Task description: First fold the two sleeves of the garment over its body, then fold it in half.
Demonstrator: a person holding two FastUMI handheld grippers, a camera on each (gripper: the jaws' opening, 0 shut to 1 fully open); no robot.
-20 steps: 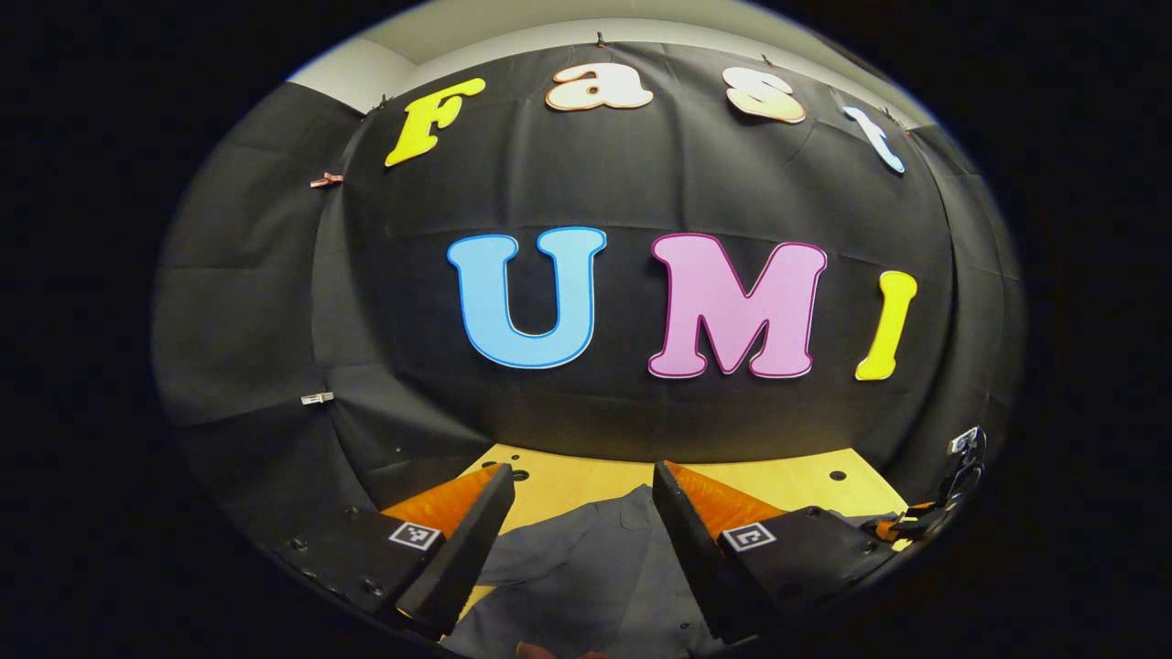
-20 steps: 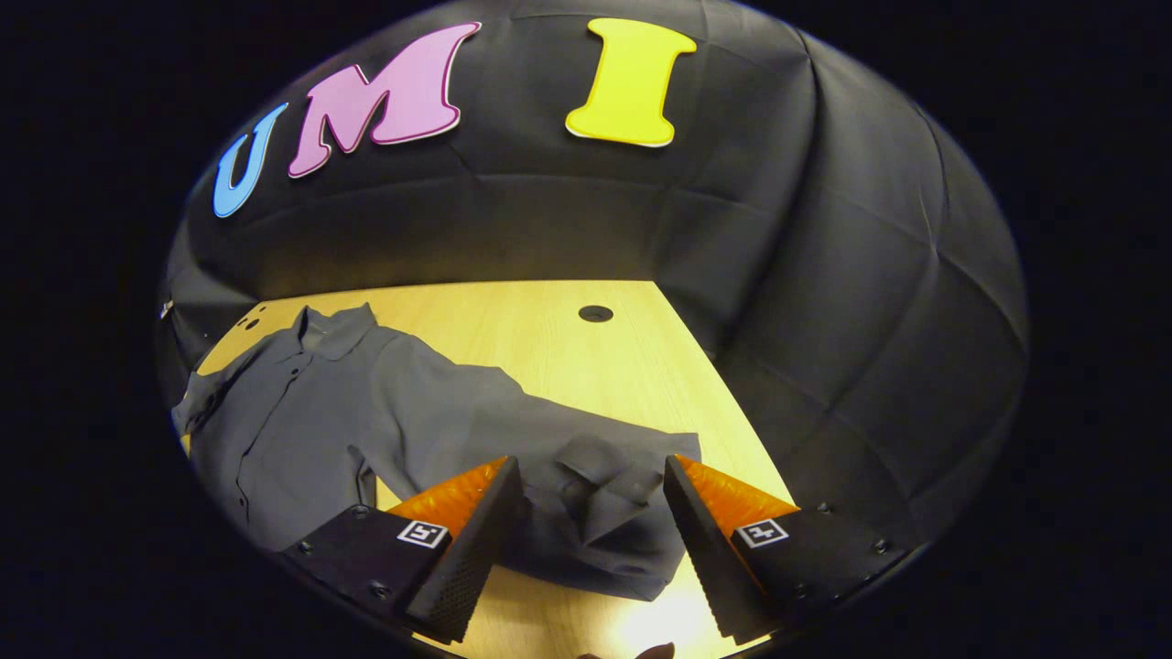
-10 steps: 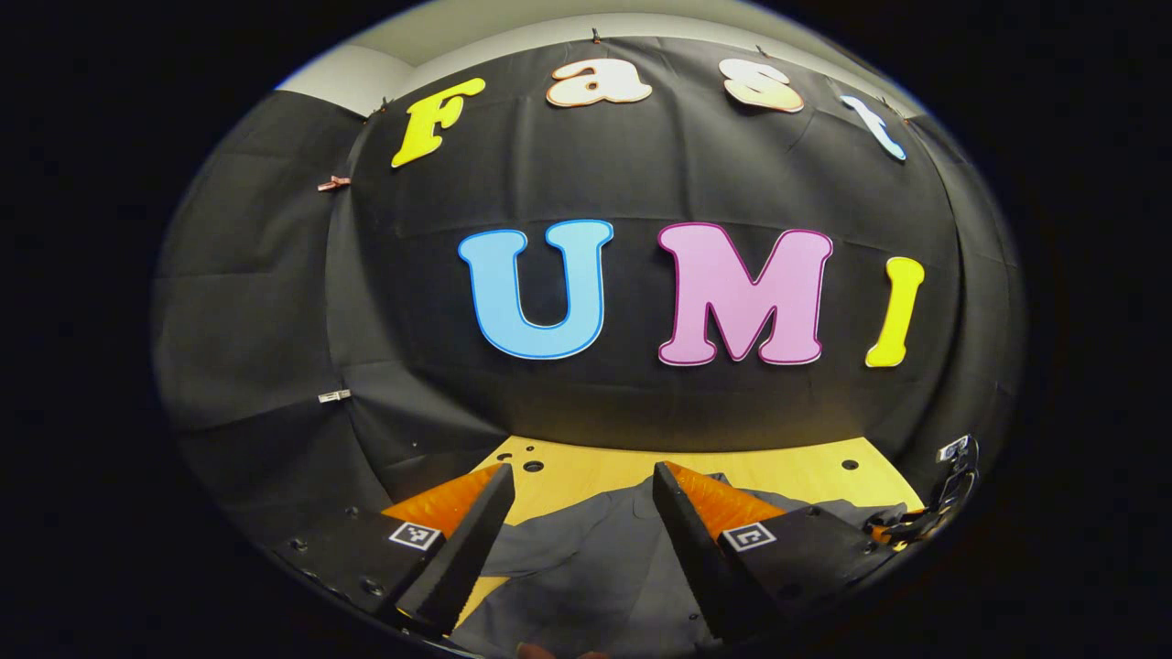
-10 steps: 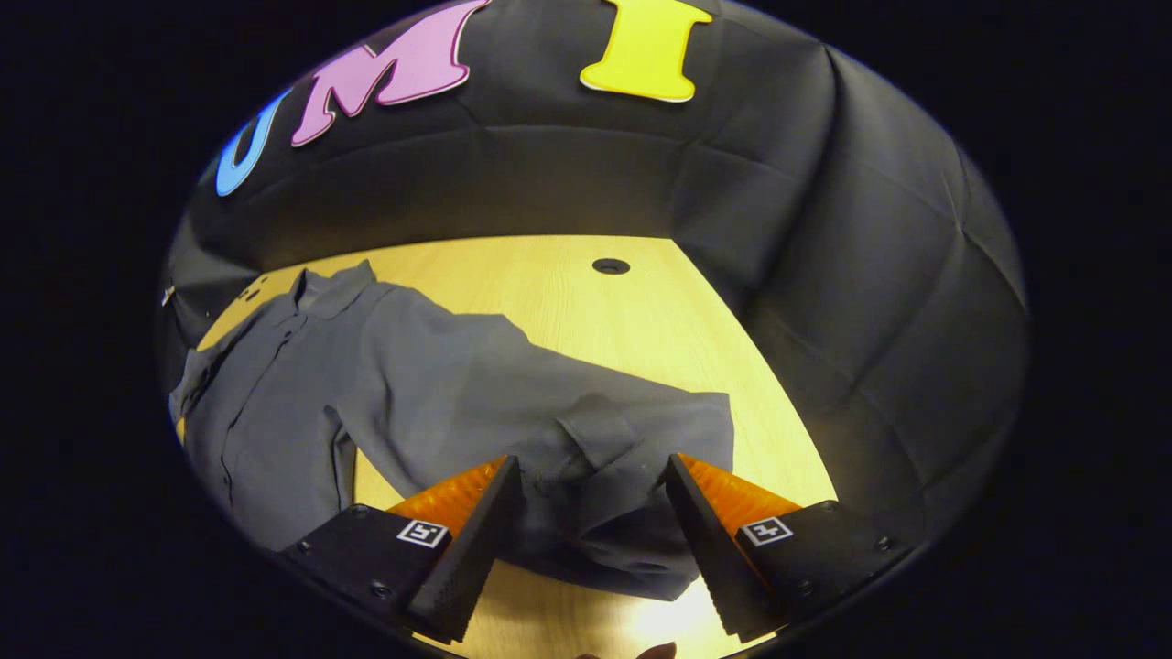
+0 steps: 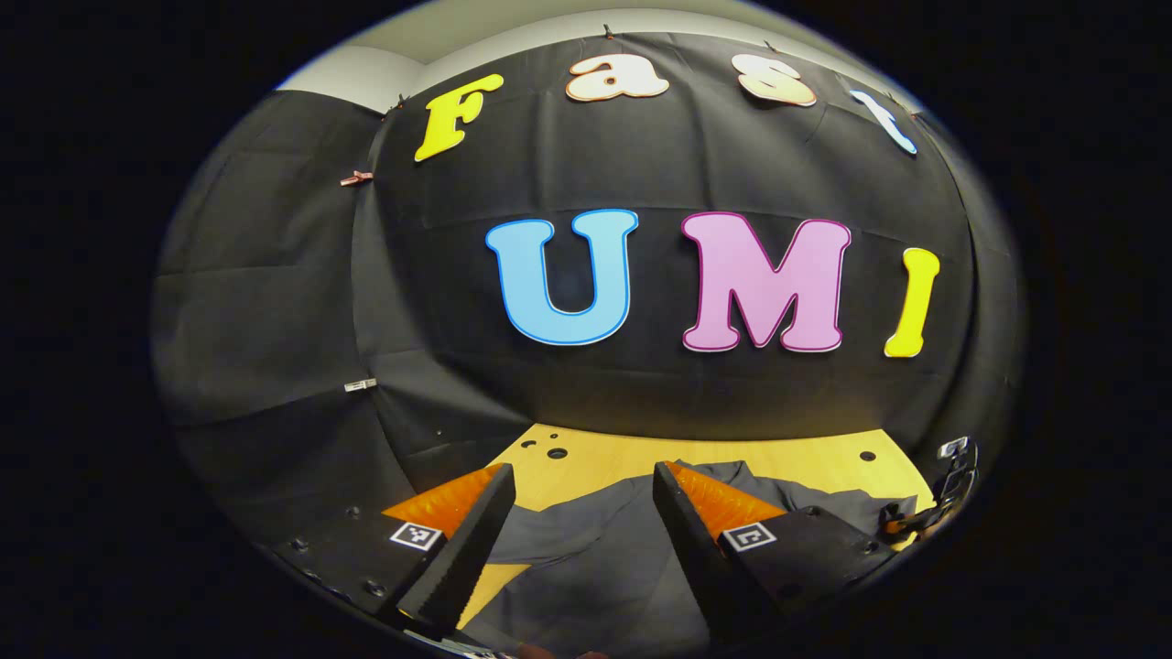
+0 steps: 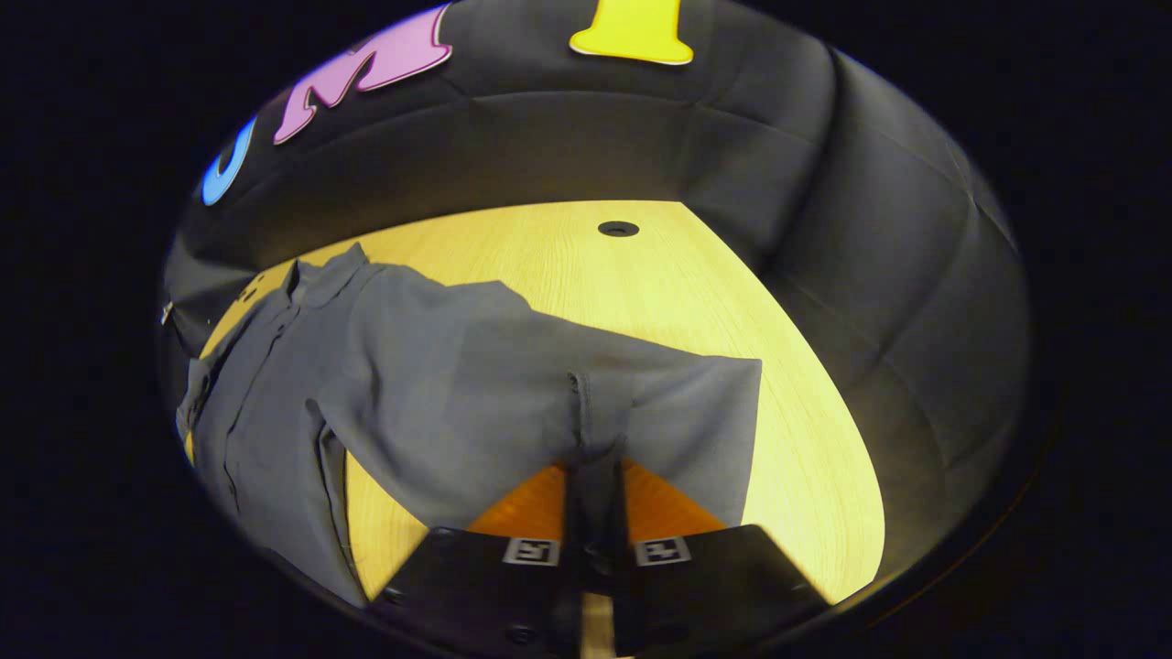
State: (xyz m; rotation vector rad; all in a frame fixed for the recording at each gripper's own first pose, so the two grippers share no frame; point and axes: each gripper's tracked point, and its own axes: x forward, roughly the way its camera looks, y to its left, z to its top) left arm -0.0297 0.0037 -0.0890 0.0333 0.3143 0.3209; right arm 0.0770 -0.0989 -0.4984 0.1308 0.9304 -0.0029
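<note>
Grey shirt (image 6: 403, 384) lies spread on the wooden tabletop (image 6: 641, 284), its sleeve cuff (image 6: 595, 467) pinched between the right gripper (image 6: 595, 513) fingers; carry it low and flat across the body while the left gripper (image 5: 581, 513), fingers wide, hovers above.

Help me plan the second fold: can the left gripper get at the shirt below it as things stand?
Probably yes. The left gripper is open and holds nothing, the shirt lies directly below between its fingers, and nothing sits between them.
</note>
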